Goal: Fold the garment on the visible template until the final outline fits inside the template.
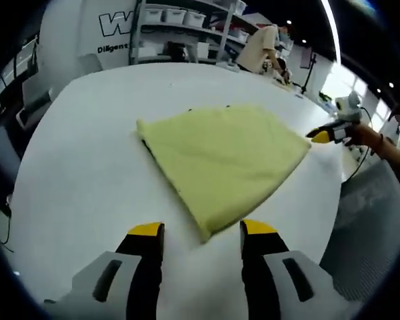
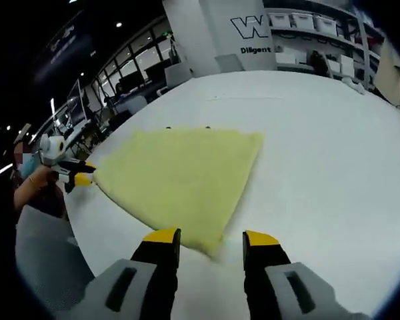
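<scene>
A yellow-green garment (image 1: 223, 157) lies folded flat in a rough triangle on the round white table (image 1: 87, 173). My left gripper (image 1: 201, 229) is open, its yellow-tipped jaws standing either side of the garment's near corner without closing on it. The right gripper (image 1: 320, 135), held by a hand, comes in from the right and touches the garment's right corner. In the right gripper view, the garment (image 2: 183, 177) spreads ahead and my right gripper (image 2: 211, 236) is open around its near corner. The left gripper (image 2: 80, 179) is at the garment's left corner. Small dark template marks (image 1: 228, 105) peek out at the garment's far edge.
The table edge (image 1: 333, 220) curves close on the right, with grey floor beyond. Shelves with white bins (image 1: 180, 27) and a person (image 1: 263, 47) at a bench stand behind the table. A white wall panel with lettering (image 2: 253, 33) is at the back.
</scene>
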The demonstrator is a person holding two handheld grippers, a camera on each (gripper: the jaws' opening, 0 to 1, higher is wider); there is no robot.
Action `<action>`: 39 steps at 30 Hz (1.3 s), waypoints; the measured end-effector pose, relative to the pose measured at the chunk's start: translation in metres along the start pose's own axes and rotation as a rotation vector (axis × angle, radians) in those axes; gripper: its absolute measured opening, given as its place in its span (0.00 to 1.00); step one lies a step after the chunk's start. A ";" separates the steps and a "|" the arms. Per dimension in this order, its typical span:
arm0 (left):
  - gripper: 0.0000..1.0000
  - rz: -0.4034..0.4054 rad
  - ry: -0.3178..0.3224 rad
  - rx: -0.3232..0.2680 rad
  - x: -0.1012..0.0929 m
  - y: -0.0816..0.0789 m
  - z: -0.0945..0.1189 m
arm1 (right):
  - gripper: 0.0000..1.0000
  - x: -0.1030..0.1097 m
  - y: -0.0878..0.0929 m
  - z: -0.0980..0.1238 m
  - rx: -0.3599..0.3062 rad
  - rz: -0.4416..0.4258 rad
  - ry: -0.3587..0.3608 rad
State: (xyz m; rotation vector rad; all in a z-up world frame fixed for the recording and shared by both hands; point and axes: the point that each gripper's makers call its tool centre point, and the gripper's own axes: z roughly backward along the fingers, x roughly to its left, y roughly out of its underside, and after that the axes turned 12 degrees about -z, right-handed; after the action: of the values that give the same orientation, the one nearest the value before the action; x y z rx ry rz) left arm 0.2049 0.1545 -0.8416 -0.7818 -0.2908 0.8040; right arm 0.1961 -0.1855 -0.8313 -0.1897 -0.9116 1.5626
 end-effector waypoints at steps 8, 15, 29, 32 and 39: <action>0.67 0.057 -0.040 -0.023 -0.003 -0.016 0.010 | 0.67 0.016 -0.008 0.009 -0.016 0.012 -0.015; 0.80 0.067 -0.064 -0.011 -0.010 -0.020 0.016 | 0.90 0.027 -0.015 0.019 -0.037 0.010 -0.016; 0.94 0.054 -0.111 -0.020 -0.026 -0.033 0.029 | 0.99 0.046 -0.014 0.042 -0.049 0.045 -0.009; 0.97 0.064 -0.119 -0.028 -0.028 -0.034 0.033 | 0.99 0.049 -0.011 0.046 -0.048 0.045 -0.006; 0.99 0.072 -0.125 -0.034 -0.037 -0.036 0.042 | 0.99 0.056 -0.006 0.053 -0.042 0.048 -0.005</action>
State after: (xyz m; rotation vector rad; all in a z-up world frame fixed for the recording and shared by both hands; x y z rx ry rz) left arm 0.1779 0.1330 -0.7849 -0.7790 -0.3908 0.9195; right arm 0.1561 -0.1591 -0.7703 -0.2393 -0.9504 1.5892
